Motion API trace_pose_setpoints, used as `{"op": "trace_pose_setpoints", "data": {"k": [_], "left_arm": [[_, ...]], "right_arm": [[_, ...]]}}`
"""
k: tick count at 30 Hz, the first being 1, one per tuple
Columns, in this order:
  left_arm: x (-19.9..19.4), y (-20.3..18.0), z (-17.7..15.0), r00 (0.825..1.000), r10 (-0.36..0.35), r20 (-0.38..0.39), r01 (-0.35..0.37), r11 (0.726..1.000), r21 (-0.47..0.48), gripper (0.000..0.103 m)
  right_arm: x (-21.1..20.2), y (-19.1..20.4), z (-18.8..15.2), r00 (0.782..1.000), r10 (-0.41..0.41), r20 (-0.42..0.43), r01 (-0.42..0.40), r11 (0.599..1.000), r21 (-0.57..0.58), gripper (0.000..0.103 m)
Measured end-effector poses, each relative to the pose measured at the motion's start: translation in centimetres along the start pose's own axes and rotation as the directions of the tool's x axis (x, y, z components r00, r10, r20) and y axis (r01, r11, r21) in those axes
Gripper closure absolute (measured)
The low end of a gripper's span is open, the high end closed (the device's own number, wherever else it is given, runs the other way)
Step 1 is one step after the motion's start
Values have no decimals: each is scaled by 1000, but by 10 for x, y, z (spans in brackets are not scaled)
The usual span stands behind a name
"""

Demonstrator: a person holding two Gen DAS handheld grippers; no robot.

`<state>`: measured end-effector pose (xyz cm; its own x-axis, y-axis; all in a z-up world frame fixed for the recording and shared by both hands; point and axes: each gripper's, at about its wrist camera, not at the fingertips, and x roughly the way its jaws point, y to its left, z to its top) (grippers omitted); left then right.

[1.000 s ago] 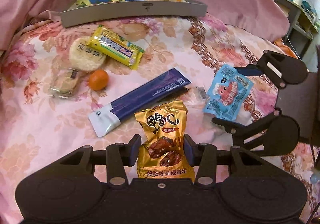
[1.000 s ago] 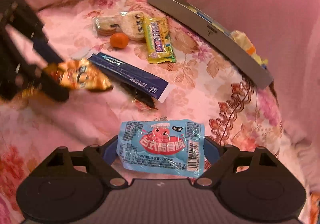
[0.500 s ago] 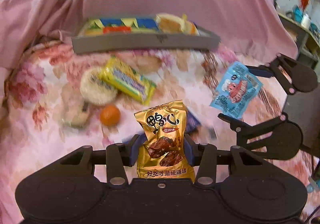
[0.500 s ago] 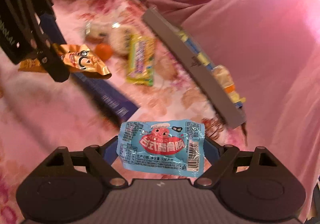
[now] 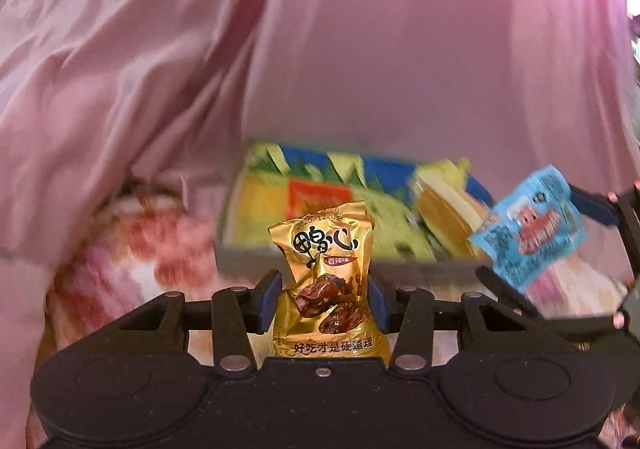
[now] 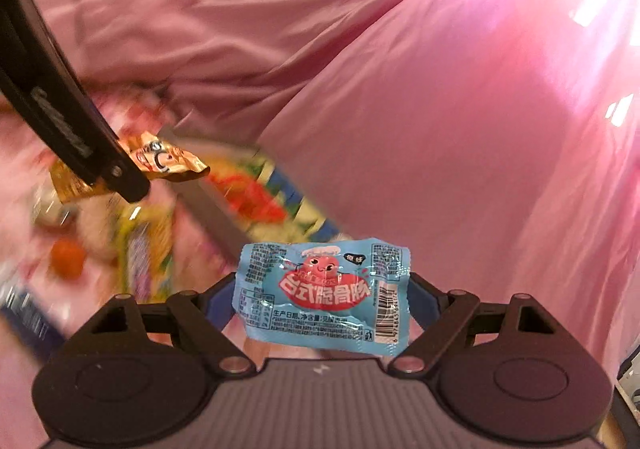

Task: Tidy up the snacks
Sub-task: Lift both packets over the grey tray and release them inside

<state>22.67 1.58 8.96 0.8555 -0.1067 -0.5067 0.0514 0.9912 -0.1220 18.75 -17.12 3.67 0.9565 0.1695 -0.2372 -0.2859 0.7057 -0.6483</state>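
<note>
Pink satin sheet [image 5: 400, 49] fills the bkgd, draped in soft folds; floral cloth [image 5: 132, 249] below, blurred. We have the left gripper [image 5: 323, 301] pinching a gold pack [image 5: 326, 281] at mid-height, pads on both side edges, pack upright and off the cloth. Right gripper [image 6: 322, 301] is closed on a wide blue pack [image 6: 324, 293], held flat by its short ends, also in the air. Both sit near a grey tray [image 5: 248, 265] w/ colourful liner and a few snacks already in; gold pack just in front of its near wall. Handling, our guess: both packs light, foil/plastic film, crinkly, slick, contents lumpy; film buckles under squeeze, so edge grips could slip. Mid-body hold looks best for the gold one. Blue pack bows a bit btwn the pads. On the cloth in the right view: orange round thing [image 6: 66, 259], yellow bar [image 6: 144, 249], both blurred.
</note>
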Motion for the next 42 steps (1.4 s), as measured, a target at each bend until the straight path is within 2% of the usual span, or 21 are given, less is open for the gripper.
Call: {"op": "trace_pose_setpoints", "data": {"k": [3,8,14,19,25,28,32,33,42], "left_arm": [[24,4,22,999,39,18,-39,999,-10,55],[59,13,43,996,85,26,-84,996,-34,55],[88,16,46,994,111,22,-111,994,-10,55],[106,18,37,994,113,-11,-113,993,-23,55],[117,20,32,991,124,-49,-124,992,-4,52],[114,20,31,990,131,-48,-131,991,-4,47],[101,20,33,992,128,-21,-128,992,-21,24],[98,19,35,992,125,-9,-125,992,-23,22],[51,15,48,987,131,89,-127,991,-48,7]], "right_arm": [[24,-5,16,999,-24,32,22,999,41,14],[72,-7,32,999,-44,31,41,995,90,14],[121,-2,29,999,-42,-31,46,987,156,14],[132,3,16,997,-10,-78,26,978,205,14],[132,2,12,997,6,-74,10,976,220,13],[136,0,11,996,20,-81,0,971,240,12],[137,-5,11,995,34,-89,-9,962,274,6],[136,-7,10,996,38,-83,-12,958,288,0],[106,-27,24,1000,19,-3,-17,944,328,0]]}}
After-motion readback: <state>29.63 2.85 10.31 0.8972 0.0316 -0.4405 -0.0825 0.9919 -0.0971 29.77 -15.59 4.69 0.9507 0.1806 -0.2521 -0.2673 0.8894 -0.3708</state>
